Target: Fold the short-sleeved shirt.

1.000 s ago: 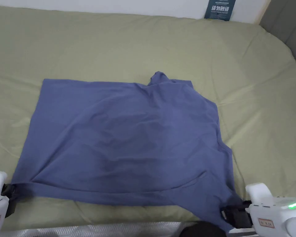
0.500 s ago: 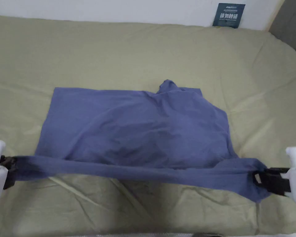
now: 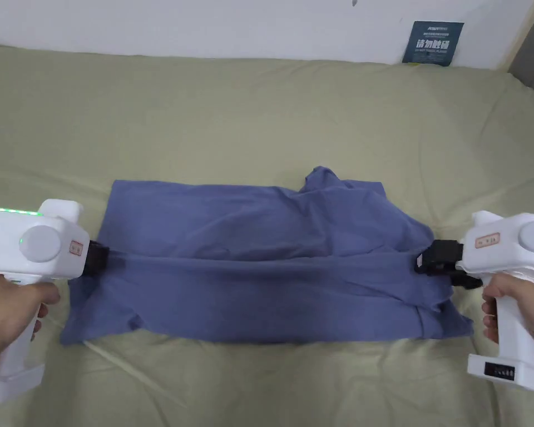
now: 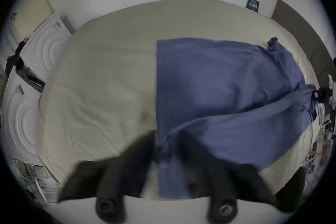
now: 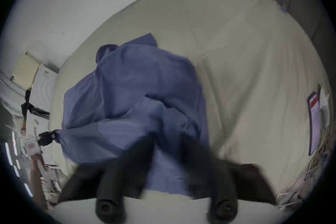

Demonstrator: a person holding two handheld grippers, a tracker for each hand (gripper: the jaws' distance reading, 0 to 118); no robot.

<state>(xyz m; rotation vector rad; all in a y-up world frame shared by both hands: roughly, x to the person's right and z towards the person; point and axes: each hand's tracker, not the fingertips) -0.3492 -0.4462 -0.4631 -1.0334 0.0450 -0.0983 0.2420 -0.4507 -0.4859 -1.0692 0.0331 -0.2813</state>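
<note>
- The blue-violet cotton short-sleeved shirt (image 3: 271, 261) lies across the middle of the bed, on the pale olive-green bedsheet (image 3: 260, 111), its long side running from one gripper to the other.
- The left gripper (image 3: 98, 259), white-bodied with black jaws, is clamped on the shirt's left end; in the left gripper view the cloth bunches between the two jaws.
- The right gripper (image 3: 427, 261) pinches the shirt's right end in the same way, and the edge between the two is pulled into a taut line.
- That raised edge hangs above the middle of the shirt, with a flap drooping towards the person and the far half flat on the sheet.
- Judged from this, the first lengthwise fold is in hand, not finished: the carried edge is not yet laid down.
- Still left, it seems: set the edge down, smooth it, tidy the bunched part near the far right corner, and fold crosswise.
</note>
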